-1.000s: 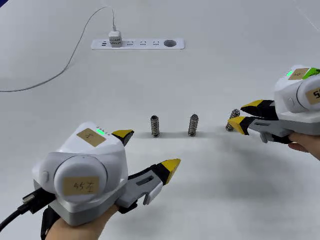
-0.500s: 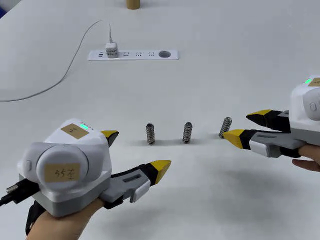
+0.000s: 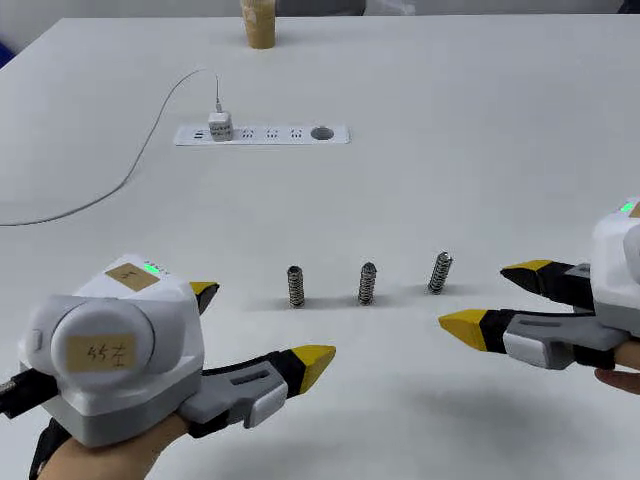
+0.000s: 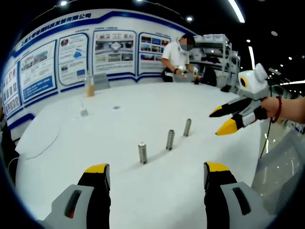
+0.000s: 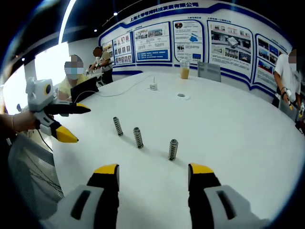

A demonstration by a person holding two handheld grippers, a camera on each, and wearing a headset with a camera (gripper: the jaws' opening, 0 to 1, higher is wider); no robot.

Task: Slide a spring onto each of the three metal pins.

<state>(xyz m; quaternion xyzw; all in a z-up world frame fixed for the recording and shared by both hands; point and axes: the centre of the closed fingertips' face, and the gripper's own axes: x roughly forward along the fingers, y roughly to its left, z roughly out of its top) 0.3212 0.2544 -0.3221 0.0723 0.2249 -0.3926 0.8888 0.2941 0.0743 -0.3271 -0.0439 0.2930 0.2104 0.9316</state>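
Three coiled metal springs (image 3: 367,283) stand on the smooth white worktop (image 3: 480,140), the rightmost tilted. The left gripper (image 3: 262,322) and right gripper (image 3: 490,295) spread their pointed yellow-tipped fingers (image 3: 312,358) wide, holding nothing.

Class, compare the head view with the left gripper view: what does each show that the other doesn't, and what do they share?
Head view: the left gripper from above, with its white body, label and green light. Left gripper view: wall display boards, a person standing at the back, ceiling lights. Shared: three upright springs in a row, the open right gripper, power strip, cup.
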